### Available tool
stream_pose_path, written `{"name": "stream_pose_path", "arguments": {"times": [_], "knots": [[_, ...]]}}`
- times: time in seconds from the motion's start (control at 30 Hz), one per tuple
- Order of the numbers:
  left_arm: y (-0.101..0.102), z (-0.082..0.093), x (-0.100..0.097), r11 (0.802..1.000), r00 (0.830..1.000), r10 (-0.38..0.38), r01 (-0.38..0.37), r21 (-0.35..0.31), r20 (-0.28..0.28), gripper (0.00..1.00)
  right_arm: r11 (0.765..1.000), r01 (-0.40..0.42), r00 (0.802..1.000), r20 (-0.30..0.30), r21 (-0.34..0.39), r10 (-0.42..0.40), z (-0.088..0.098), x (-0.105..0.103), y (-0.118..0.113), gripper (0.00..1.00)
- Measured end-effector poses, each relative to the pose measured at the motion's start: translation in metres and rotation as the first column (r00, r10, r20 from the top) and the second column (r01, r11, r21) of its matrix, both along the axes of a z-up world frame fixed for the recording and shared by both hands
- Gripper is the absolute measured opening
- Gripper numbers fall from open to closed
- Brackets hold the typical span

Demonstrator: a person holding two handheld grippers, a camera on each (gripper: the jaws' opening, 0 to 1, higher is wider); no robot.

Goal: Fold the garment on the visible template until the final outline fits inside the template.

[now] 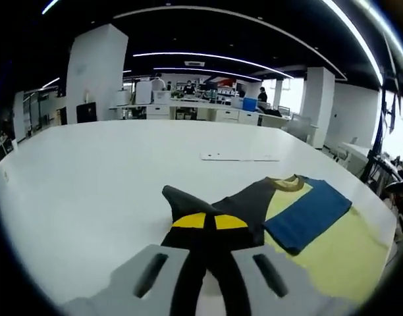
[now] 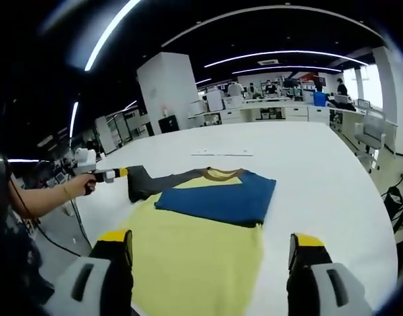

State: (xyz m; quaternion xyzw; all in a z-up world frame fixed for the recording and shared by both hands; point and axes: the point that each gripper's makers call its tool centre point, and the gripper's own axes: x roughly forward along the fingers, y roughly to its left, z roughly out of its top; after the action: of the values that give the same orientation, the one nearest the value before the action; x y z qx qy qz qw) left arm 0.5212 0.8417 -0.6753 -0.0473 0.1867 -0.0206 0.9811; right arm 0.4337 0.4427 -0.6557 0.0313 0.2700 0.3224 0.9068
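Left tool [image 1: 208, 224] pinches garment's [image 2: 195, 243] grey sleeve [image 1: 188, 201]; right tool [image 2: 211, 247] gapes.

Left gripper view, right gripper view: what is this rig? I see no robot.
There is no robot. A person holds a two-jaw tool in each hand, and a fisheye camera rides on each tool, looking along its jaws. On the white table lies a yellow shirt with its blue sleeve folded across it. The left tool is shut on the grey sleeve. In the right gripper view, the person's hand holds that tool. The right tool is open over the shirt's hem.
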Motion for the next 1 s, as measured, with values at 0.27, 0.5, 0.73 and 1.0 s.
{"name": "stream_pose_path", "arguments": {"times": [0.27,0.5,0.73,1.0], "knots": [[-0.036,0.013,0.021,0.998,0.998,-0.062,0.062,-0.001,0.021,0.00,1.000,0.008,1.000,-0.006,0.009,-0.008,-0.002,0.001,-0.004,1.00],[-0.065,0.015,0.037,0.994,0.994,-0.111,0.111,0.008,0.016,0.00,1.000,0.027,1.000,-0.017,0.015,-0.027,-0.005,0.003,-0.008,1.00],[-0.096,0.013,0.051,0.987,0.987,-0.161,0.160,0.013,0.016,0.00,0.999,0.027,0.999,-0.035,0.018,-0.026,-0.010,0.000,-0.008,1.00],[-0.143,0.010,0.062,0.965,0.965,-0.258,0.256,0.058,0.035,0.00,1.000,0.025,0.998,-0.061,0.014,-0.024,-0.020,0.000,-0.008,1.00]]}}
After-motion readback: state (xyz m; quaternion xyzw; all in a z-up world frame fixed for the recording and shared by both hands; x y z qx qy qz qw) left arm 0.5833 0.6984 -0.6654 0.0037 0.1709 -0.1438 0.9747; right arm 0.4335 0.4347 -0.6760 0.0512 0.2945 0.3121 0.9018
